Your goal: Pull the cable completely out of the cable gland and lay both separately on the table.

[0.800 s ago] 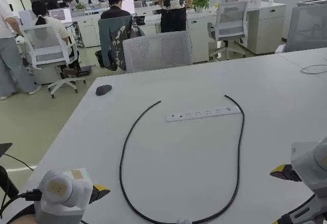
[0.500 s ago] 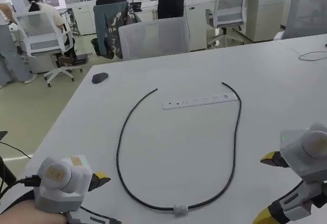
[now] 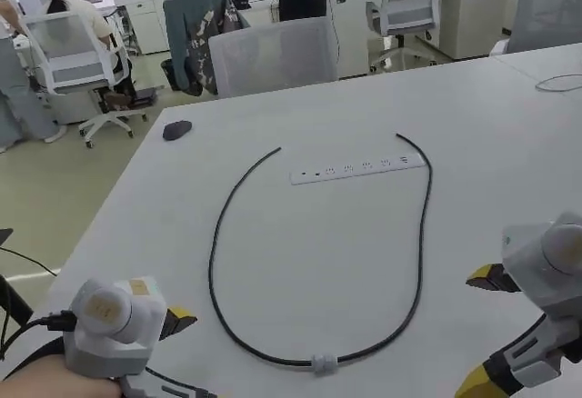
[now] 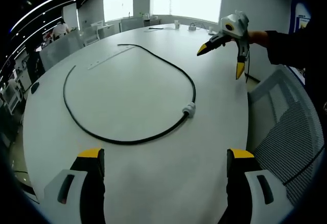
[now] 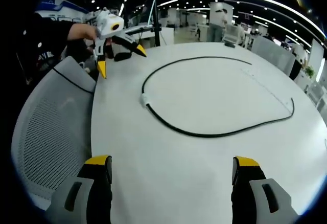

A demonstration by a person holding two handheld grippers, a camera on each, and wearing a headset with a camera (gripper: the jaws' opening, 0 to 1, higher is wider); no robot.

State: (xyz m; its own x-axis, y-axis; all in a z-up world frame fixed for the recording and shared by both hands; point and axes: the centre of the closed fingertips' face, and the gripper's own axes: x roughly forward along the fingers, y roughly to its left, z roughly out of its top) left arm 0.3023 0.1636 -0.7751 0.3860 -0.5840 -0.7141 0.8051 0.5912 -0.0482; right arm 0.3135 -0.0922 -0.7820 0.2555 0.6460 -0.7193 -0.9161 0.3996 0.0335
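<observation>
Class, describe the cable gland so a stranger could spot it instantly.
On the white table lies a long black cable curved into an open loop. At the loop's near bend sits the cable gland: a small pale collar around the cable, its only light-coloured part.

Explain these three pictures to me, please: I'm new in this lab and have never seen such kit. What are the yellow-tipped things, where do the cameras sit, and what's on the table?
There is no robot here. A person holds a two-jaw hand tool in each hand: the left gripper and the right gripper. The wide picture comes from a camera on the person's head, looking down at the white table. The two round pictures come from cameras riding on the grippers, looking along their yellow-tipped jaws. Each also catches the other gripper across the table. On the table lies a black cable in a big loop, with a small pale cable gland threaded on it. Farther off are a white power strip and a dark mouse. Both grippers are open and hold nothing.
</observation>
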